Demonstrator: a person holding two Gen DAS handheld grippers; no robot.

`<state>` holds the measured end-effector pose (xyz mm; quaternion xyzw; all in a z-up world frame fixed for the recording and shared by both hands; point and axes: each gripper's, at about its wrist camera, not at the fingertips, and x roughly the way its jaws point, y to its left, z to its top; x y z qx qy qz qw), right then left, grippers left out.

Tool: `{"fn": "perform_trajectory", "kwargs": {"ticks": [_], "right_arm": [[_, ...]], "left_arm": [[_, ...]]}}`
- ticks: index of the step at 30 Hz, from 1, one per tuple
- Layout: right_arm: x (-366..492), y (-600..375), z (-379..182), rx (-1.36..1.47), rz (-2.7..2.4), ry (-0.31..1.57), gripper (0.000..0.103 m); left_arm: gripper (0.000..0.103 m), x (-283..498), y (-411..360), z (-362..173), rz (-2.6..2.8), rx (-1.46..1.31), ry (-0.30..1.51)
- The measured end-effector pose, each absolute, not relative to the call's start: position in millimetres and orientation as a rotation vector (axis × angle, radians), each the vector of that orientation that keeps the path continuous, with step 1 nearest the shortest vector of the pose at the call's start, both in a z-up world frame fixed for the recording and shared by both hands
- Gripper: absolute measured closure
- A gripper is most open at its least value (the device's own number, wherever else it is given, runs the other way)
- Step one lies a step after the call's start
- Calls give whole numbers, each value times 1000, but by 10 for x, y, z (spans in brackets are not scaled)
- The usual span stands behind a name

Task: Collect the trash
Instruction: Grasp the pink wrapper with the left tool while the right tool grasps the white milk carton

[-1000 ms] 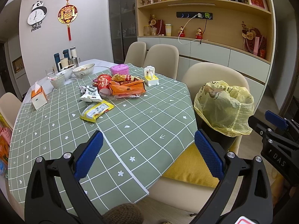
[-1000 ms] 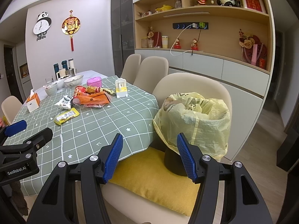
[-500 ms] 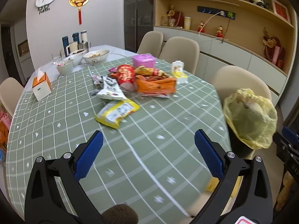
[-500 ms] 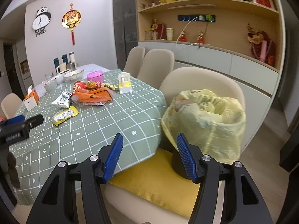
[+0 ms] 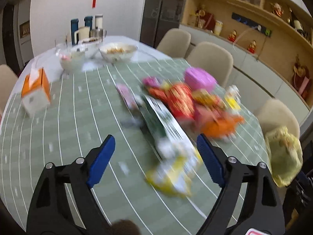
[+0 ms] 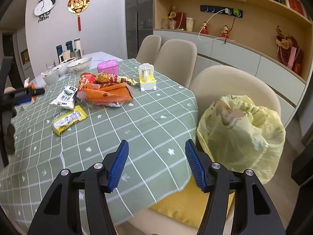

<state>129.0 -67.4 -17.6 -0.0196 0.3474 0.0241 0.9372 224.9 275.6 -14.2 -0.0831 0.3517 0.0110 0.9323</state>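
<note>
Trash: a loose cluster of snack wrappers on the green checked tablecloth (image 6: 148,121), toward the far half of the table.
- Yellow wrapper (image 6: 68,119), flat, printed centre panel, nearest the table edge. In the left wrist view it is heavily blurred (image 5: 172,174) and lies between the left gripper's fingers but lower on the cloth; not touched.
- White packet with green print (image 6: 64,98), just behind the yellow one.
- Orange wrappers (image 6: 109,94), crumpled in a clear film, beside a red cup-shaped pack (image 6: 86,79) and a gold and red foil wrapper (image 6: 115,78).

Containers:
- Bin lined with a pale yellow bag (image 6: 242,135), standing on a yellow cushion (image 6: 182,203) on the nearest beige chair (image 6: 234,82), just beside the table edge. Crumpled matter shows through the bag top; contents cannot be told.
- Pink lidded box (image 6: 108,66), shut, behind the wrappers.
- White bowls (image 5: 117,51) at the far end; the nearest holds something pale brown, too blurred to name.
- Orange and white tissue box (image 5: 35,90), tissue sticking out.
- White and yellow holder (image 6: 146,77), upright, right of the wrappers.

Tools:
- Left gripper (image 5: 155,154): jaws wide but closing, empty, above the cloth.
- Right gripper (image 6: 156,164): jaws apart, empty, over the table's near edge, bin to its right.
</note>
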Motion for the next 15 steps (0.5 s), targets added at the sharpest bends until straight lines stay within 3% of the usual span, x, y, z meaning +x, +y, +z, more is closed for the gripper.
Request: {"fn": "perform_trajectory", "kwargs": {"ticks": [5, 12, 13, 15], "right_arm": [[1545, -409, -184, -55, 8, 731, 46], [1844, -138, -240, -25, -33, 797, 46], [1880, -87, -253, -38, -34, 805, 46], [1942, -6, -285, -59, -29, 820, 46]], "left_arm": [[32, 3134, 3354, -360, -6, -250, 774], [48, 3978, 3549, -982, -15, -309, 942], [53, 4033, 3526, -1027, -26, -296, 955], [88, 4089, 3491, -1072, -48, -270, 970]]}}
